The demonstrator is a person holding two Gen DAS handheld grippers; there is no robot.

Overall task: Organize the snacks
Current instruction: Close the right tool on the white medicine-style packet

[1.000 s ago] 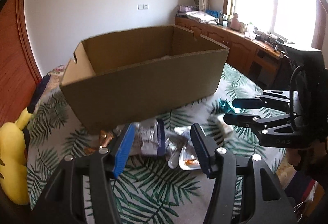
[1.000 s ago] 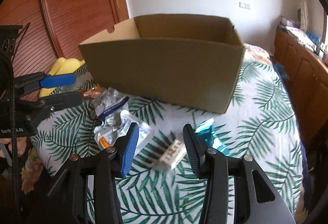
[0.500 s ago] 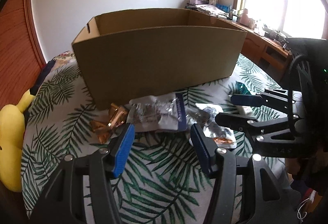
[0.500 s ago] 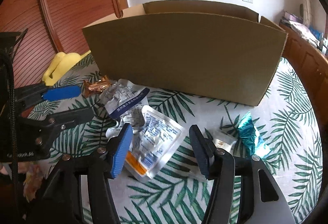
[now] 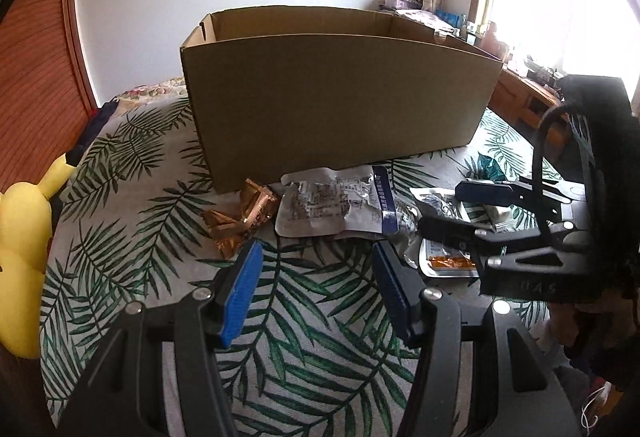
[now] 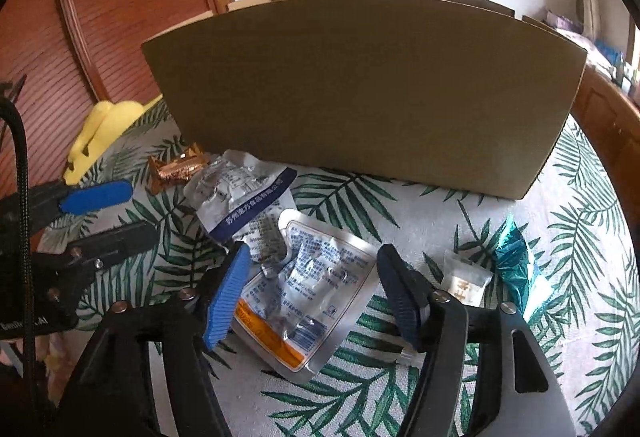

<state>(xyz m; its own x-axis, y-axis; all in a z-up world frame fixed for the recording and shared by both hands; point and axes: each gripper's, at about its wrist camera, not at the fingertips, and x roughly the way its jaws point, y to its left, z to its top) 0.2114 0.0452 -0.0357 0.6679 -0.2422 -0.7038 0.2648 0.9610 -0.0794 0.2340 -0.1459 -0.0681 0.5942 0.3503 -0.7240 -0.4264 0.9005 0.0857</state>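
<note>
A large open cardboard box (image 5: 336,105) stands on the leaf-print cloth; it also shows in the right wrist view (image 6: 360,89). In front of it lie a gold wrapper (image 5: 244,213), a silver pouch with a blue band (image 5: 332,207) and a silver pouch with an orange strip (image 6: 308,297). A small white packet (image 6: 464,281) and a teal wrapper (image 6: 516,265) lie to the right. My left gripper (image 5: 316,285) is open and empty, just short of the blue-band pouch. My right gripper (image 6: 312,285) is open, low over the orange-strip pouch, one finger at each side.
A yellow plush toy (image 5: 24,257) lies at the cloth's left edge. A red-brown wooden door (image 6: 100,17) stands at the left. Wooden cabinets (image 5: 528,105) run under the window at the right. The right gripper shows in the left wrist view (image 5: 456,209).
Both grippers have dropped lower and closer to the snack pile. The right gripper has shifted left from the white packet to the orange-strip pouch. Both stay open.
</note>
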